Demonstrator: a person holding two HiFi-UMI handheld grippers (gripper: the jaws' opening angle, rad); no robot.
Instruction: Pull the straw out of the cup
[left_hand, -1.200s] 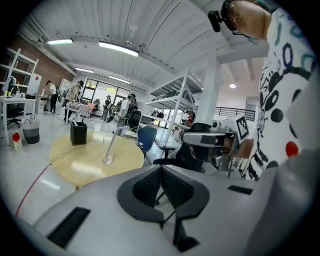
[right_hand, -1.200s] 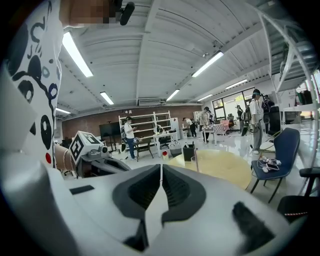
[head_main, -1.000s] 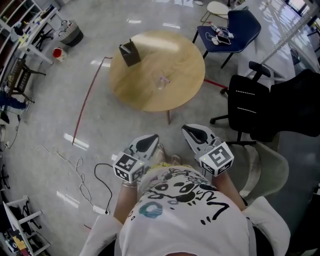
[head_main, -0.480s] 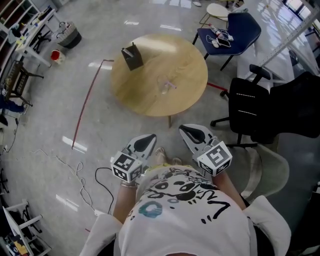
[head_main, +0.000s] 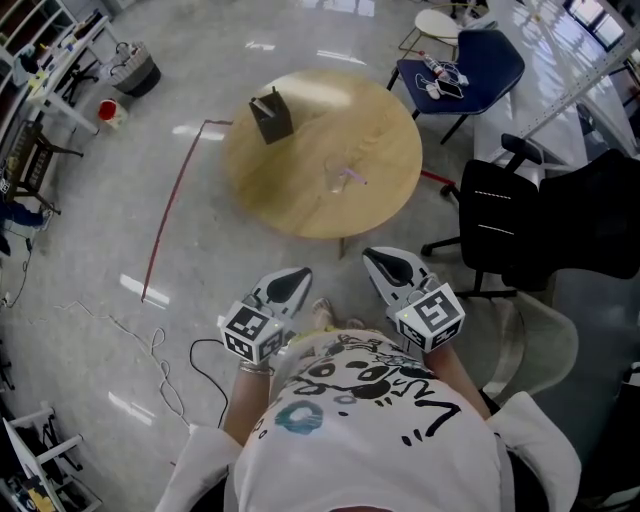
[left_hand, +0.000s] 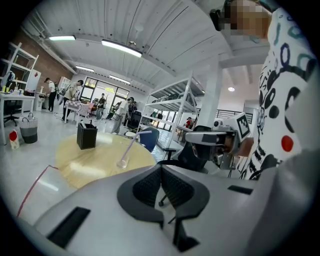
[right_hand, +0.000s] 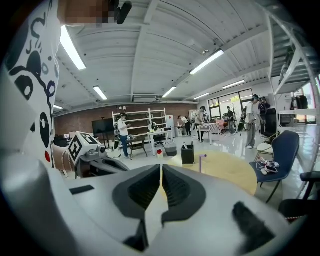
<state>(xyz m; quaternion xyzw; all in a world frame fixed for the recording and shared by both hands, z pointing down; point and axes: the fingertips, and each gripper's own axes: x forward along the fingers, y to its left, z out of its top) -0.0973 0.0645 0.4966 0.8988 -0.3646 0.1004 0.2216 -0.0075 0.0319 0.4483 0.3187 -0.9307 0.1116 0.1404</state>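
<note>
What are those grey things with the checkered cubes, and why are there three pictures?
They are hand-held tongs. A person holds the left tongs and the right tongs, one in each hand. One picture comes from a camera on the person's head, looking down. The other two come from small cameras riding on each tool, looking along it. Both tongs are closed and hold nothing. Ahead stands a round wooden table. On it are a clear cup with a straw in it, and a black box. The tongs are not at the table, so the straw is not yet pulled out.
</note>
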